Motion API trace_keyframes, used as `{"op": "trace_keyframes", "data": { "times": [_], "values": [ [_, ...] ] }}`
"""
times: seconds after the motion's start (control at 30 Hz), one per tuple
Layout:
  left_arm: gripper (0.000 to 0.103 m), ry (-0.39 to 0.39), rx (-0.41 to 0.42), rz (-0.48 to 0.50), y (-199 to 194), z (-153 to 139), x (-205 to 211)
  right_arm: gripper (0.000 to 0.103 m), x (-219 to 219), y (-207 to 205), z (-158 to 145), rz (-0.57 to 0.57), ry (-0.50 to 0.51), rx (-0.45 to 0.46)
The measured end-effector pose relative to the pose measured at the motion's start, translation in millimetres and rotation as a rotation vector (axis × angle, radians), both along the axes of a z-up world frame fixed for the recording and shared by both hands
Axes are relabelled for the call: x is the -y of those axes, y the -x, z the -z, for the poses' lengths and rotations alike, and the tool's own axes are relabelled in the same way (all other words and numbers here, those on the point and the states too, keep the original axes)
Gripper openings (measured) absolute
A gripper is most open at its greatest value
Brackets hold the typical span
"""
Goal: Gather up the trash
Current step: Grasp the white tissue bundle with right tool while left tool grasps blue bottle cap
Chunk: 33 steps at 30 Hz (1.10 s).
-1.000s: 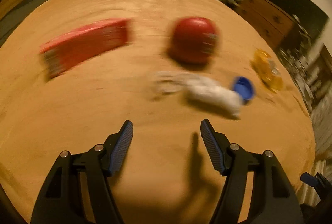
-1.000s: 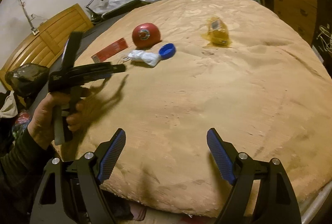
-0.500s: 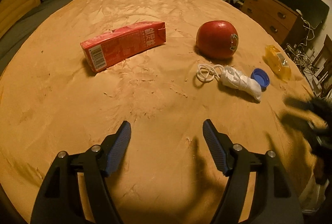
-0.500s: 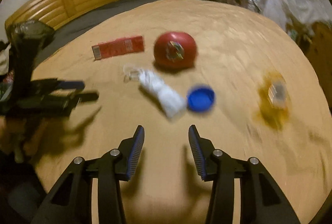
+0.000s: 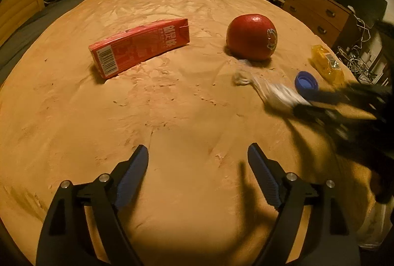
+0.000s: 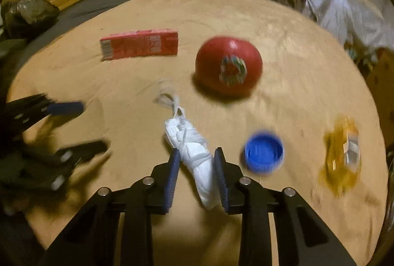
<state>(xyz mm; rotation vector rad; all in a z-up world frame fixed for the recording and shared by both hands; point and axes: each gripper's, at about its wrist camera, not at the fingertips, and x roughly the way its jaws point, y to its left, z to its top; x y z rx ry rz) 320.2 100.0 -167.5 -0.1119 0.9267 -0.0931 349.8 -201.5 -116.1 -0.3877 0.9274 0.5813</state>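
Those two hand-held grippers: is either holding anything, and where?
Left hand-held gripper: nothing. Right hand-held gripper straddles the white rolled mask mid-length; whether it grips yet is unclear.

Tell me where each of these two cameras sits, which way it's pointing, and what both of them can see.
Left wrist: rides the left gripper, looking along its spread fingers across the tan blanket; the blurred right gripper enters at right.
Right wrist: rides the right gripper, fingers either side of the white bundle; the left gripper shows at left.
Shared: red carton, red ball, blue cap, yellow wrapper.
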Motion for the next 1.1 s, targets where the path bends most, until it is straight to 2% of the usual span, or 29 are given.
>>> {"op": "trace_keyframes", "data": {
  "times": [0.03,0.07,0.3,0.43,0.5,0.57,0.67,0.73,0.83,0.87,0.97,1.1],
  "values": [
    [0.081,-0.005,0.001,0.006,-1.1,0.7,2.8,0.022,7.9,7.5,-1.0,0.004,0.010,-0.012],
    [0.082,-0.010,0.002,0.011,-2.1,1.1,5.3,0.021,19.7,14.8,-2.7,0.014,0.022,-0.023],
    [0.082,-0.051,0.001,0.101,-9.7,3.1,37.9,0.022,111.3,33.1,-7.8,0.180,0.063,-0.037],
    [0.082,-0.070,0.014,0.159,-17.9,-0.6,59.8,0.022,141.3,36.0,-13.2,0.225,0.078,-0.023],
    [0.082,-0.087,0.043,0.210,-26.9,-5.9,75.9,0.027,146.6,40.0,-17.9,0.185,0.038,-0.041],
    [0.082,-0.094,0.064,0.255,-35.5,-10.4,89.9,0.050,145.7,40.6,-20.6,0.144,0.040,-0.046],
    [0.082,-0.068,0.091,0.332,-50.8,-15.7,109.8,0.062,133.7,45.4,-22.8,0.037,0.113,-0.022],
    [0.082,-0.069,0.104,0.359,-58.7,-17.0,120.9,0.062,124.3,40.5,-16.0,-0.005,0.163,-0.033],
    [0.077,-0.056,0.103,0.379,-70.7,-14.0,135.4,0.061,120.8,27.3,-5.1,-0.007,0.204,-0.066],
    [0.075,-0.048,0.101,0.375,-73.8,-12.5,138.2,0.053,121.4,23.6,-2.8,-0.003,0.205,-0.076],
    [0.066,-0.030,0.084,0.354,-83.2,-6.3,146.0,0.042,127.5,17.4,-0.6,0.015,0.184,-0.102],
    [0.066,-0.038,0.099,0.337,-86.7,-7.0,155.2,0.040,128.2,15.0,0.1,0.011,0.176,-0.105]
  ]
}}
